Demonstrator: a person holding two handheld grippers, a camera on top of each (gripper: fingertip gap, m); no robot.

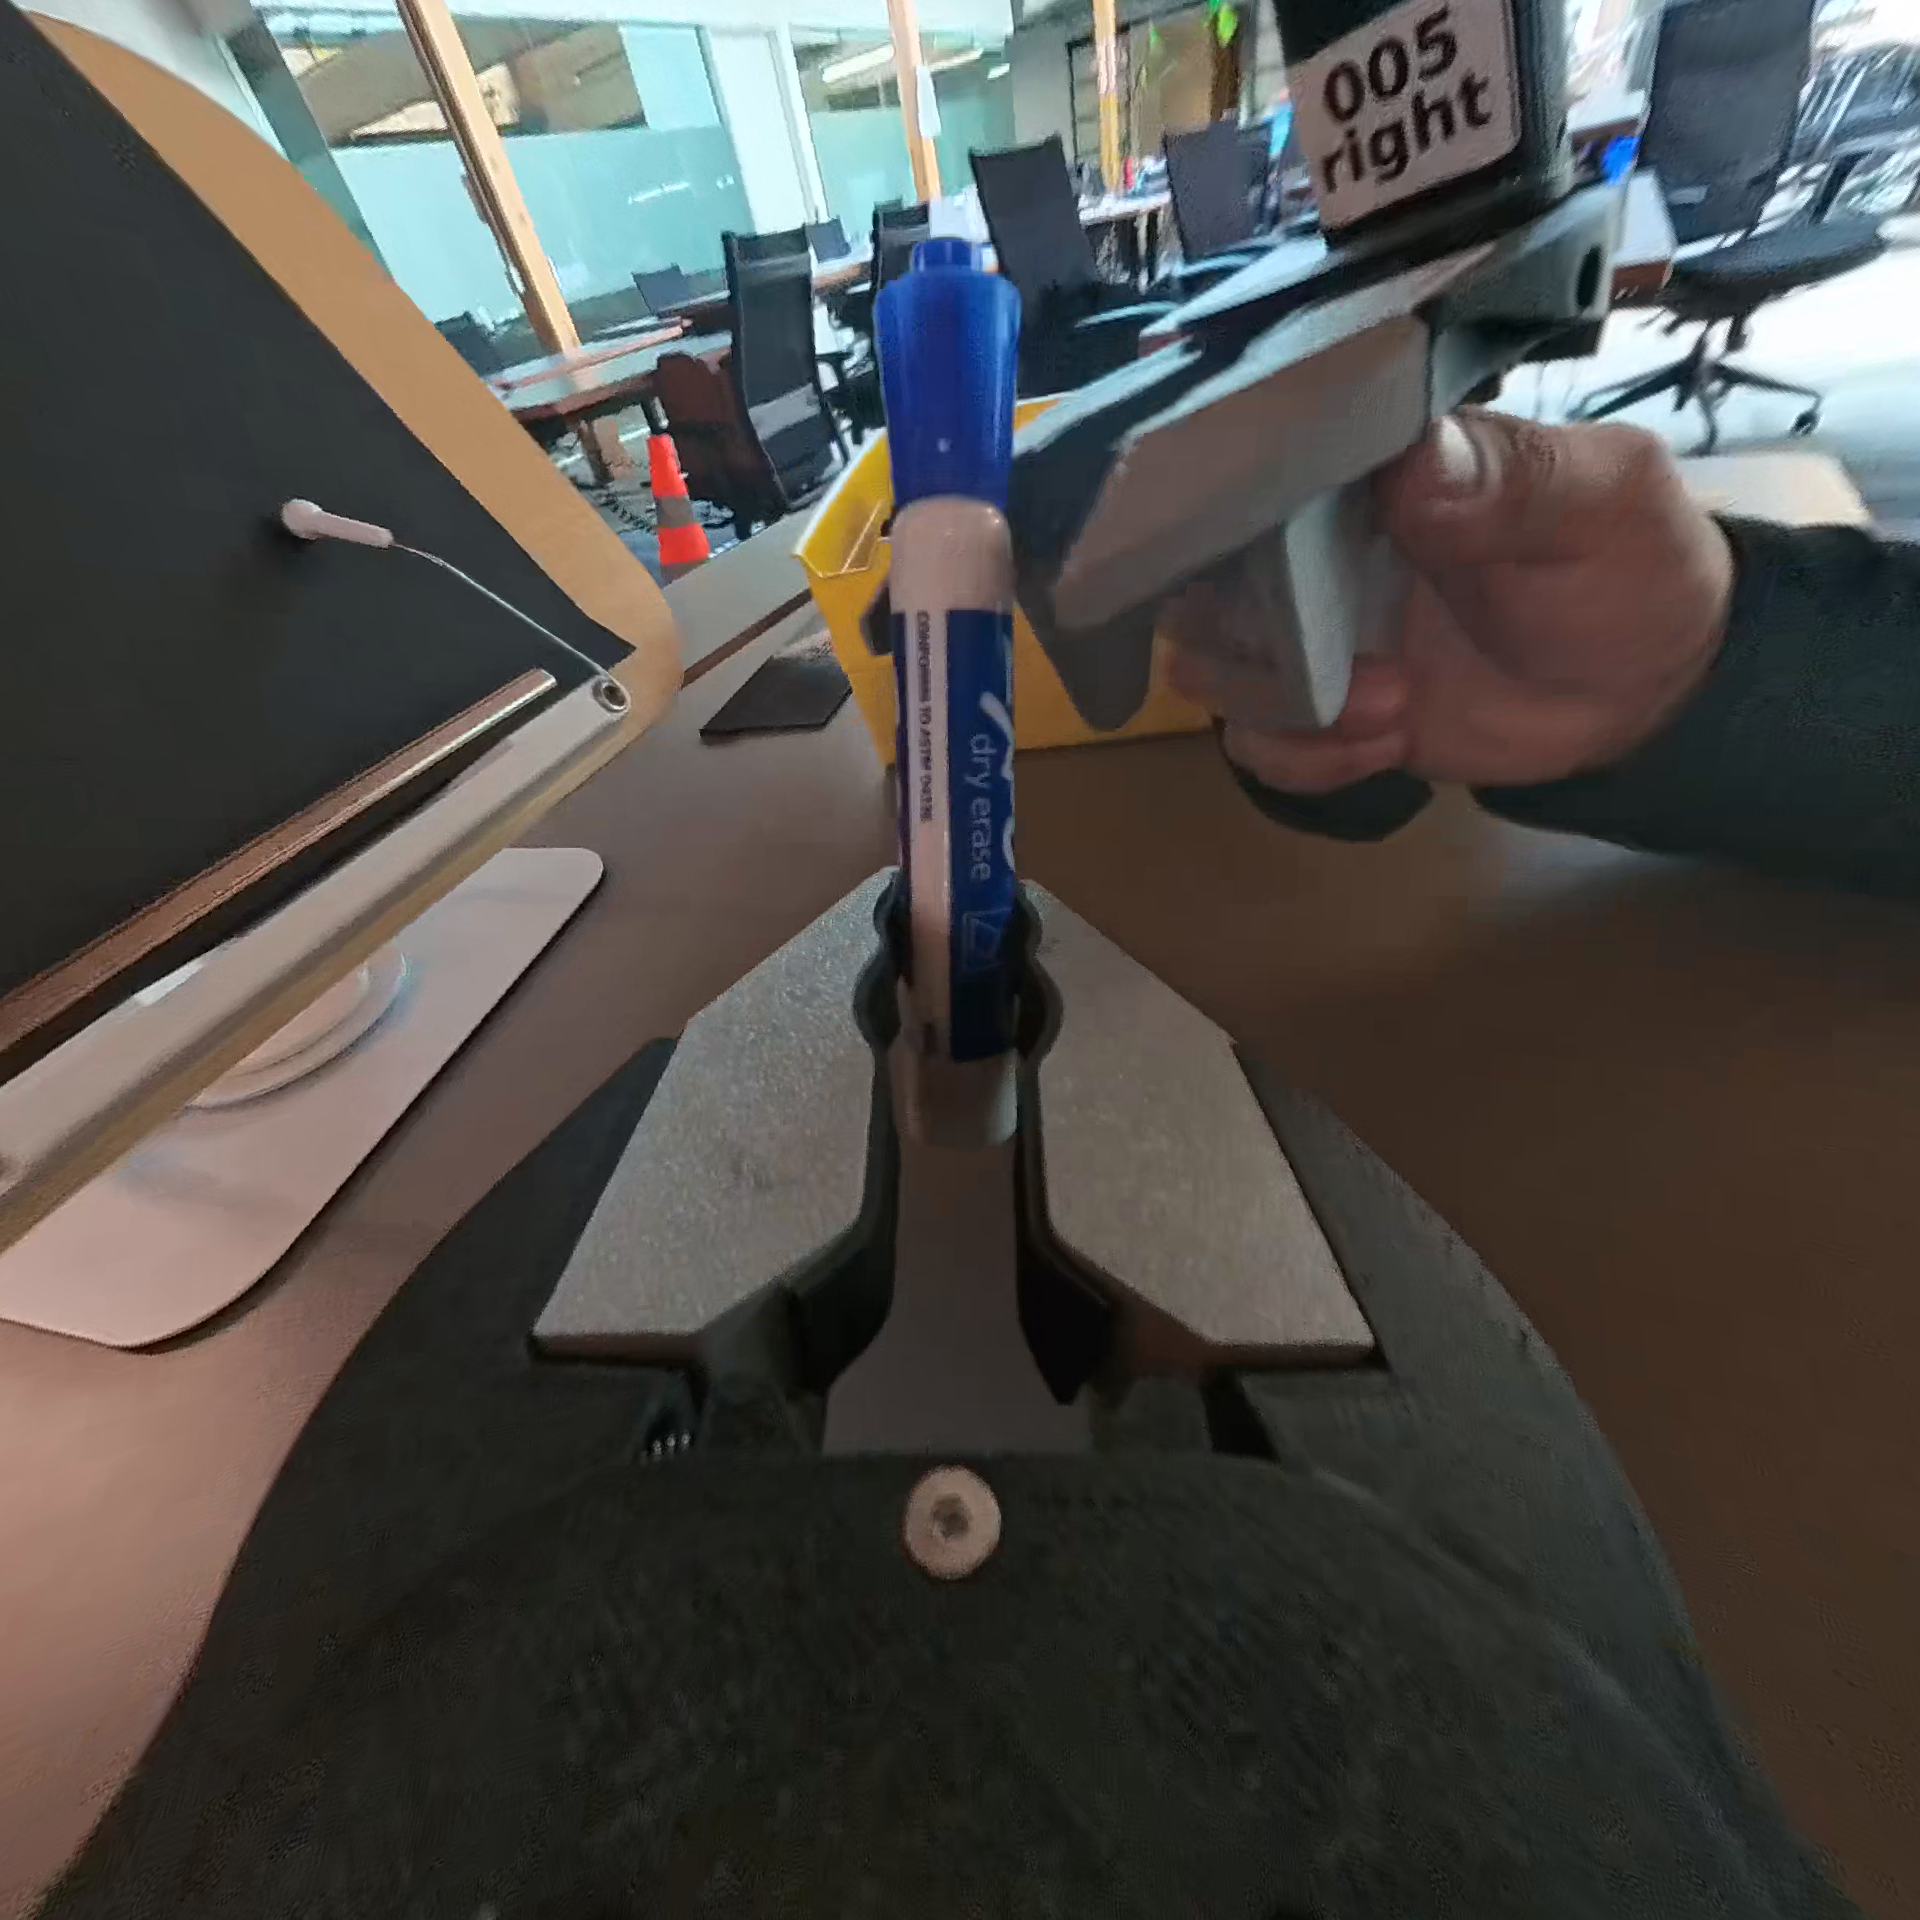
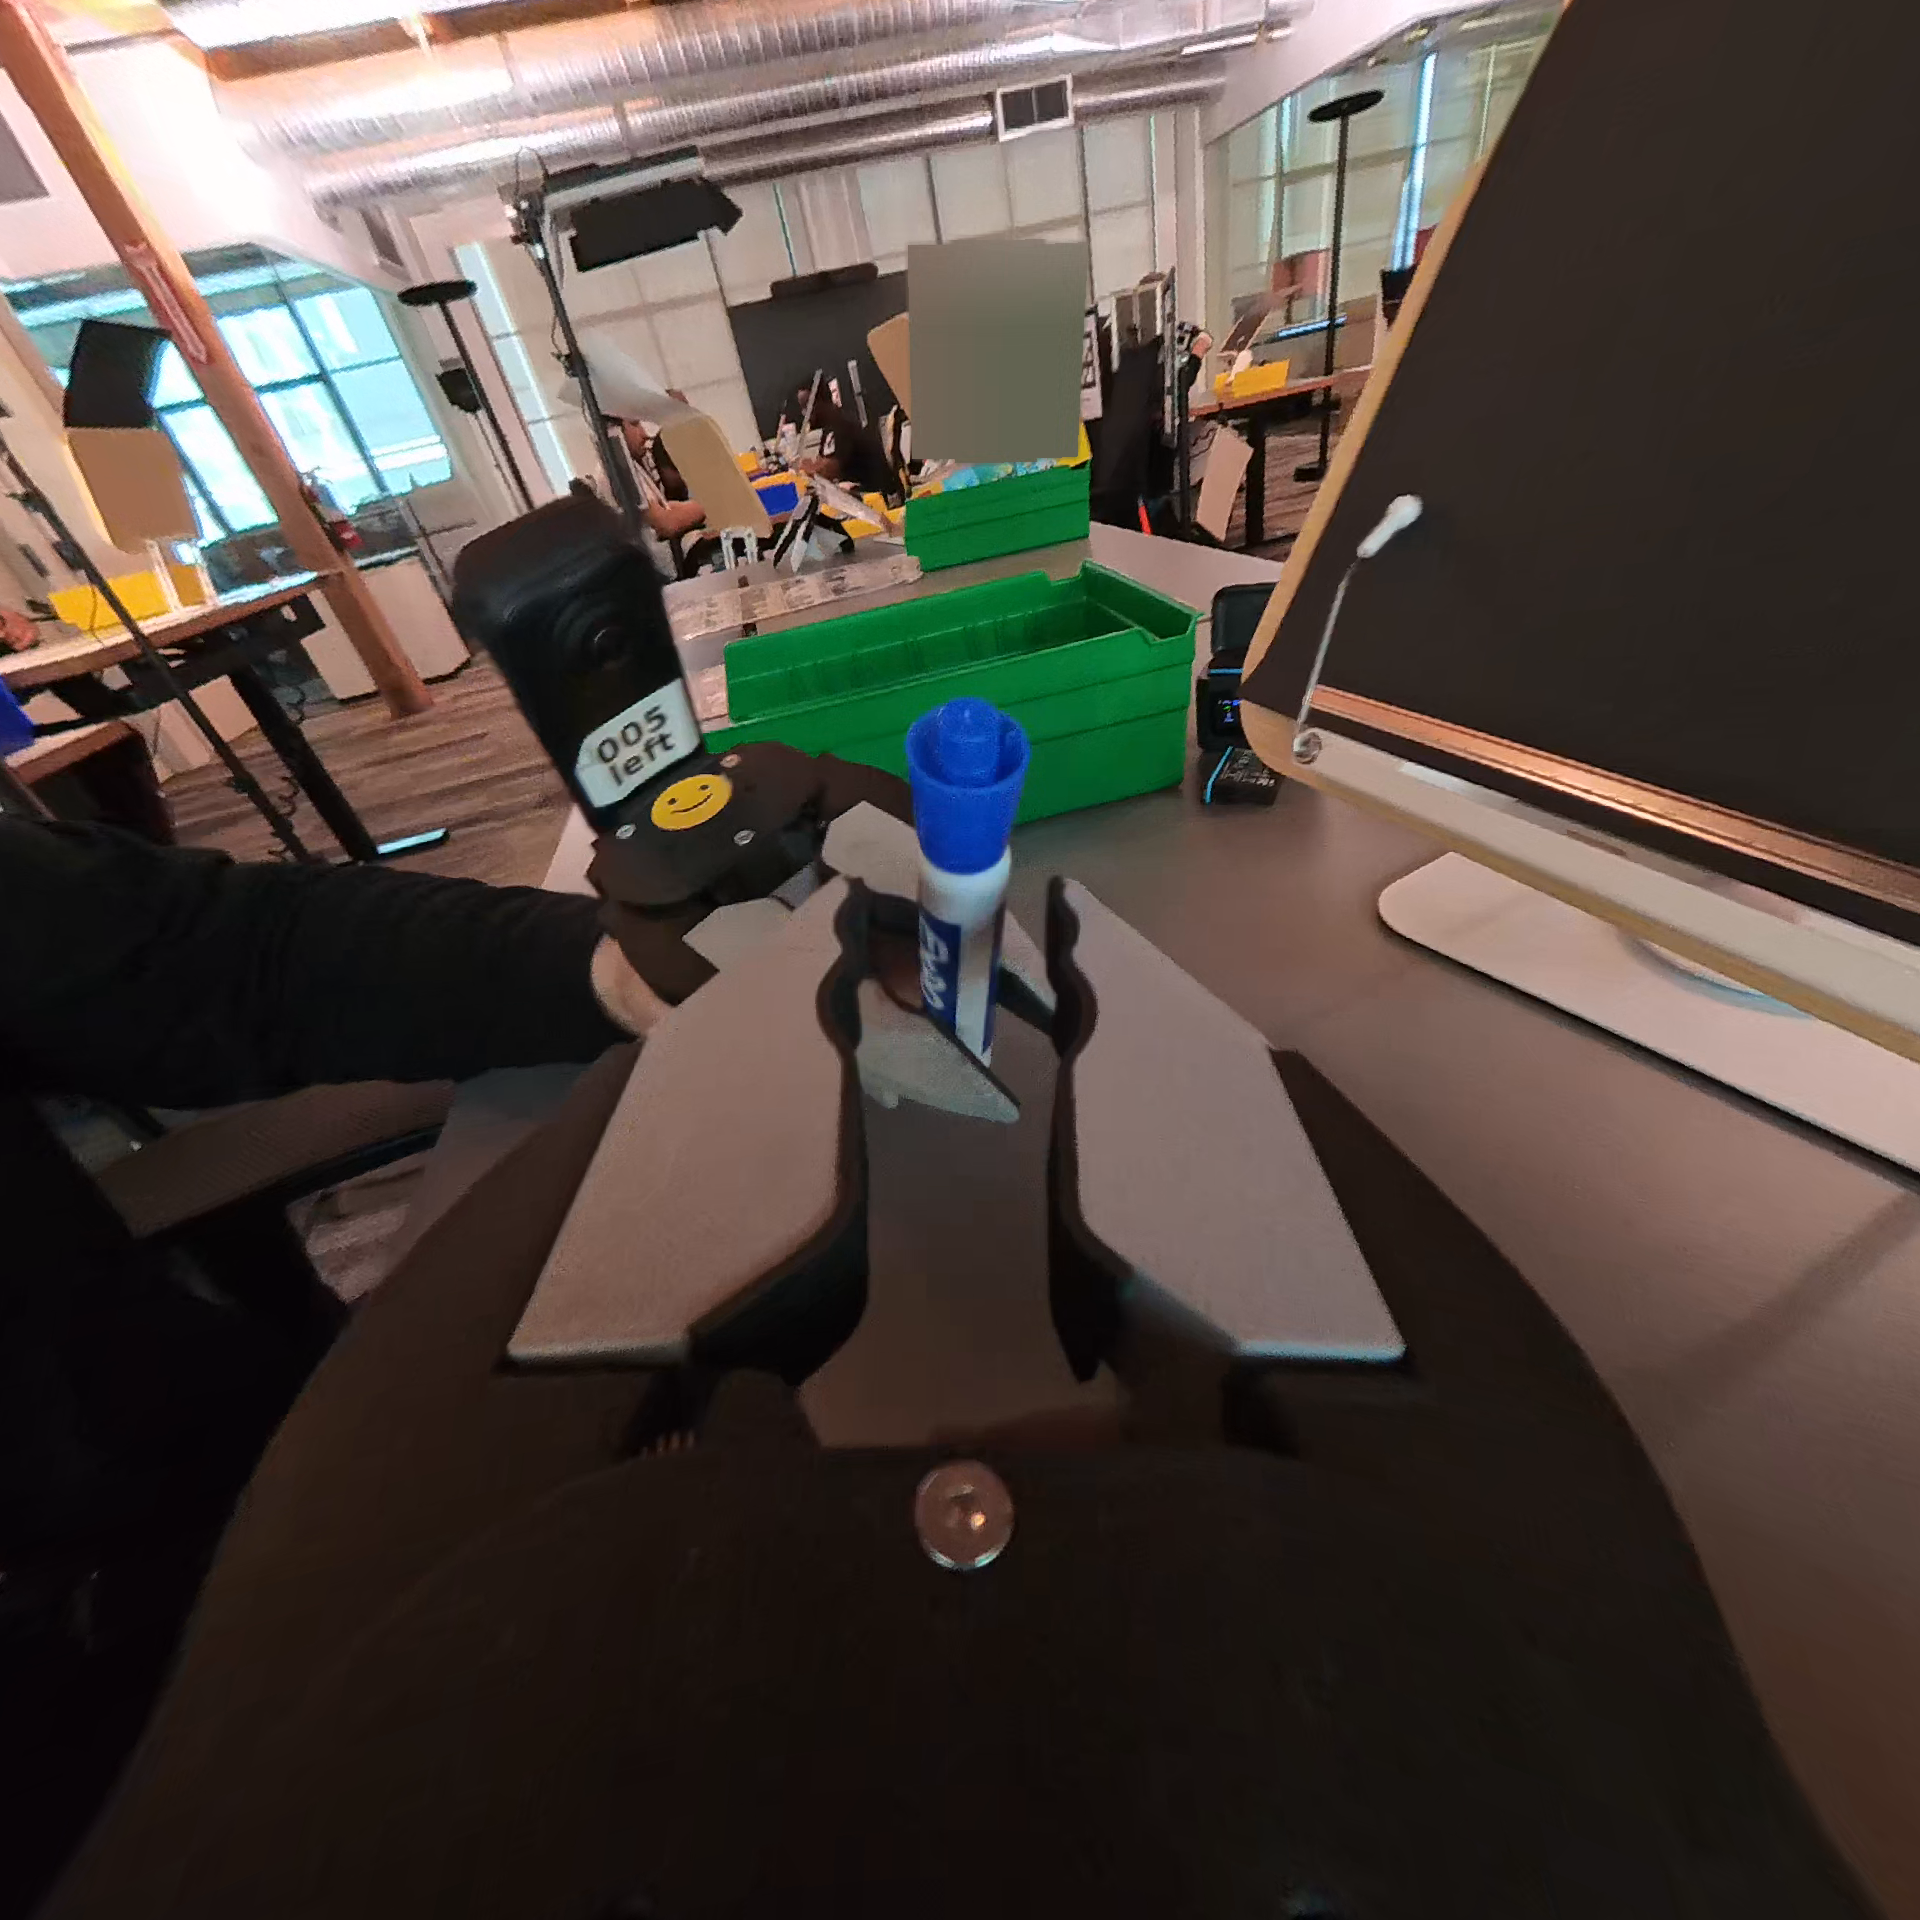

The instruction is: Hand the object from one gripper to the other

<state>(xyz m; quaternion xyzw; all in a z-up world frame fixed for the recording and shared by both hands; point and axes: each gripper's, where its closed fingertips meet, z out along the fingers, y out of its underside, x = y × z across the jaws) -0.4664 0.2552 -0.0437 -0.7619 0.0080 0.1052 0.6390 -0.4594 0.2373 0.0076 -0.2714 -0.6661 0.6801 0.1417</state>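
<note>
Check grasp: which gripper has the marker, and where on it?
Left gripper is shut on the marker at its lower barrel, cap up. Right gripper is open around it, not gripping.

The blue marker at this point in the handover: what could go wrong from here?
1. The left gripper clamps only the bottom end of the upright marker; a nudge from the right gripper could tip it or lever it out.
2. The right gripper is open around the barrel, not yet closed. If the left lets go first, the marker probably drops to the table.
3. The monitor stands close by; a wide swing might hit it.
</note>
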